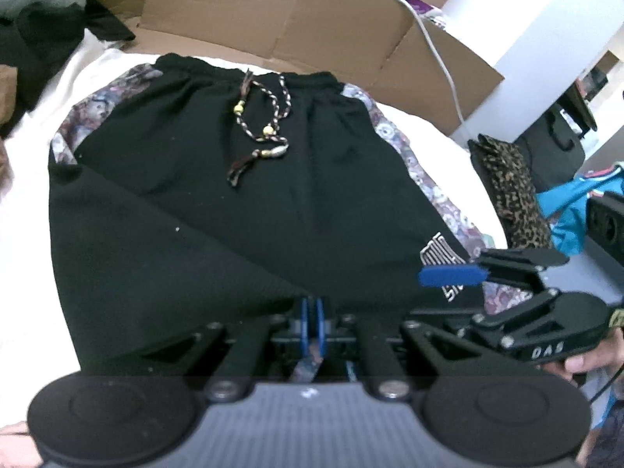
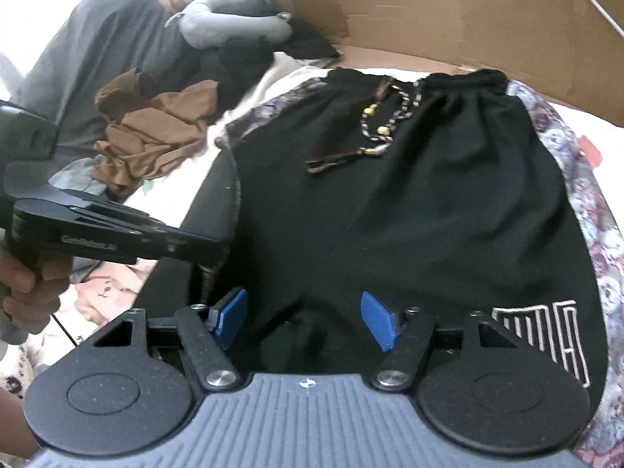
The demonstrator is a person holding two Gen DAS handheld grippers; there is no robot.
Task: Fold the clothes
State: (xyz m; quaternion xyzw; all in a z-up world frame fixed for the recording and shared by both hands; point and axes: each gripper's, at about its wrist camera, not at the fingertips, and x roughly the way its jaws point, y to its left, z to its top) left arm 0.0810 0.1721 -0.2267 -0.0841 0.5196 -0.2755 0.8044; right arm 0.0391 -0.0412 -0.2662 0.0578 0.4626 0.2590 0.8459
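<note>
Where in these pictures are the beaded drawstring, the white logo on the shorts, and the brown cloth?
beaded drawstring (image 1: 269,130): left wrist view, on a yellow bead.
white logo (image 2: 546,335): right wrist view, on the outlined lettering near the hem.
brown cloth (image 2: 156,132): right wrist view, on its crumpled middle.

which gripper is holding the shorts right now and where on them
The left gripper is shut on the black shorts, pinching the folded-over leg hem. The right gripper is open above the fabric, holding nothing.
</note>
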